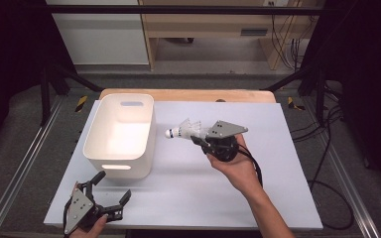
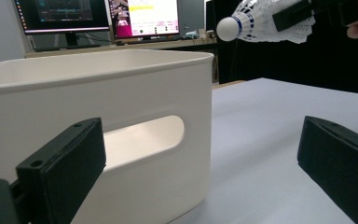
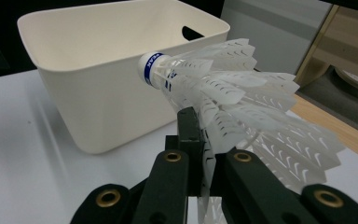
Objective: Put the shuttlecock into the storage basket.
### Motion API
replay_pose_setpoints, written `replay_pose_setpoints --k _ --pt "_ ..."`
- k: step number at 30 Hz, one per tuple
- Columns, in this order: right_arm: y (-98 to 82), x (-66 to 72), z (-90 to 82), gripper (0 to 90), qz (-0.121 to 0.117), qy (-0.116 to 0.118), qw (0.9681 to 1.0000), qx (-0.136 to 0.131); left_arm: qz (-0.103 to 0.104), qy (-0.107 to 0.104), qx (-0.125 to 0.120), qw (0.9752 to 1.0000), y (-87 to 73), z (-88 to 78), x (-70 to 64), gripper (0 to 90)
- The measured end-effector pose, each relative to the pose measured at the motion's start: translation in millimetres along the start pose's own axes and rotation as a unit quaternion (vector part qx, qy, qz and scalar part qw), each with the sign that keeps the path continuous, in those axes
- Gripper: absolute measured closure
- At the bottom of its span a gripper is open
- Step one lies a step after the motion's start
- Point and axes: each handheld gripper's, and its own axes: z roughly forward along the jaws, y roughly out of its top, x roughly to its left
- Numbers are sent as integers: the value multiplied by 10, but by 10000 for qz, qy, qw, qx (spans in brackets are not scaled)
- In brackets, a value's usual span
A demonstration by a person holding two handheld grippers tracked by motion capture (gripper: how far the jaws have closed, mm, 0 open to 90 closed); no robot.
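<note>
A white shuttlecock [image 1: 183, 130] with a blue band on its cork hangs above the table, just right of a white bin [image 1: 121, 133]. My right gripper [image 1: 196, 137] is shut on its feather skirt, cork pointing toward the bin. In the right gripper view the shuttlecock [image 3: 228, 102] fans out above the closed jaws, with the bin [image 3: 98, 74] behind it. My left gripper [image 1: 113, 187] stands open near the table's front left corner, nothing between its fingers. The left gripper view faces the bin's handle wall [image 2: 135, 140], with the shuttlecock [image 2: 261, 21] at the top right.
The bin has cut-out handles and looks empty. The white table top [image 1: 228, 198] has open room in front and to the right. Its wooden far edge [image 1: 188, 94] shows behind. Black frame legs and cables lie on the floor around the table.
</note>
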Motion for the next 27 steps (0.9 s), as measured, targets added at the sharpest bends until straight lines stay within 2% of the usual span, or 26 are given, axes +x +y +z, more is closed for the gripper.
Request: replay_pose_setpoints --k 7,18,27 --pt "216 -18 93 895 72 108 9997 -213 -15 -24 13 10000 -6 19 1 11" --pt "543 -45 273 895 -17 117 9996 -254 -6 -82 7 10000 -13 19 0 11" --pt "678 -19 414 895 -51 192 9995 -258 -42 -72 -10 10000 -16 14 16 11"
